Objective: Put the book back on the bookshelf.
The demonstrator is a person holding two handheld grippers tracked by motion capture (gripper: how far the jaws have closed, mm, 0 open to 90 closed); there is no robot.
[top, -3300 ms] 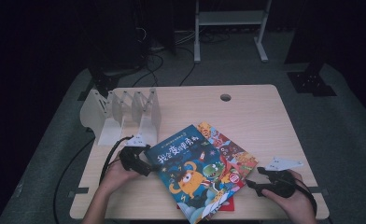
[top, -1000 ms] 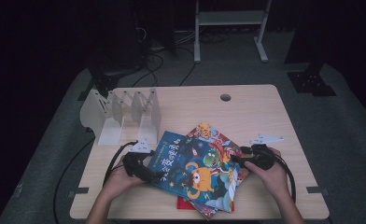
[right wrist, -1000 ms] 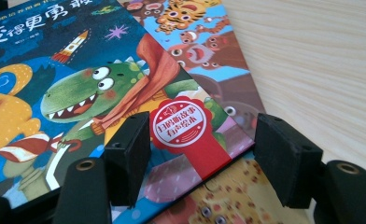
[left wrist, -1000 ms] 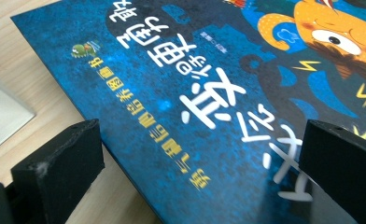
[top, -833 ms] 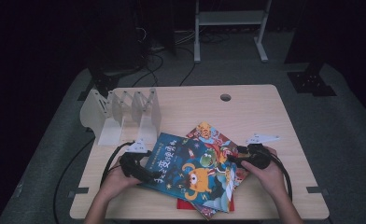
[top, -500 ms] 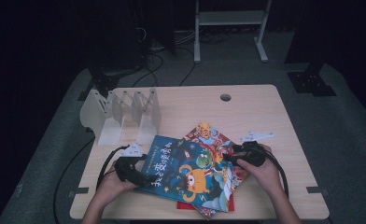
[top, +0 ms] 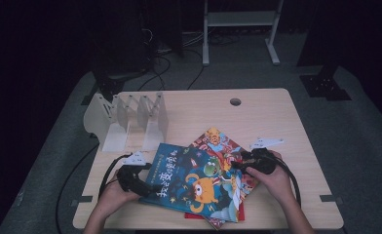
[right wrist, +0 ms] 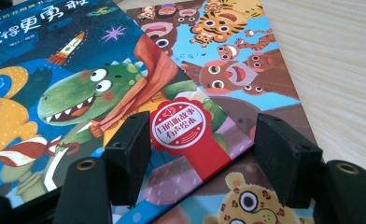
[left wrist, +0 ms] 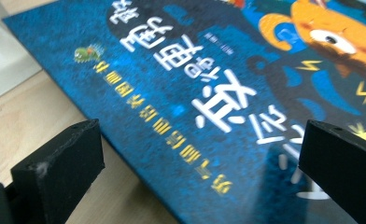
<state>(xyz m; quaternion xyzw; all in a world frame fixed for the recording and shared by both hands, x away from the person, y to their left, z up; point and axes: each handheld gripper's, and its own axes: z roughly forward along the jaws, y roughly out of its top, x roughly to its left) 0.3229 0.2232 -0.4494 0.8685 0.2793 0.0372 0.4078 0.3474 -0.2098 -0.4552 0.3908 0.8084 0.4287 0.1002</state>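
**Both grippers at the top book's edges**

Blue book (top: 194,183) lies on top of a book stack at the counter (top: 276,117) front, w/ white rack (top: 130,117) behind-left. Left gripper (top: 147,187) wide apart astride its left edge; right gripper (top: 235,165) part-open over the right corner, prob. not pinching.

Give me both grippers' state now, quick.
Left gripper: open, jaws wide apart at the edge of the blue picture book, not clamped.
Right gripper: open, jaws over the book's corner, holding nothing.
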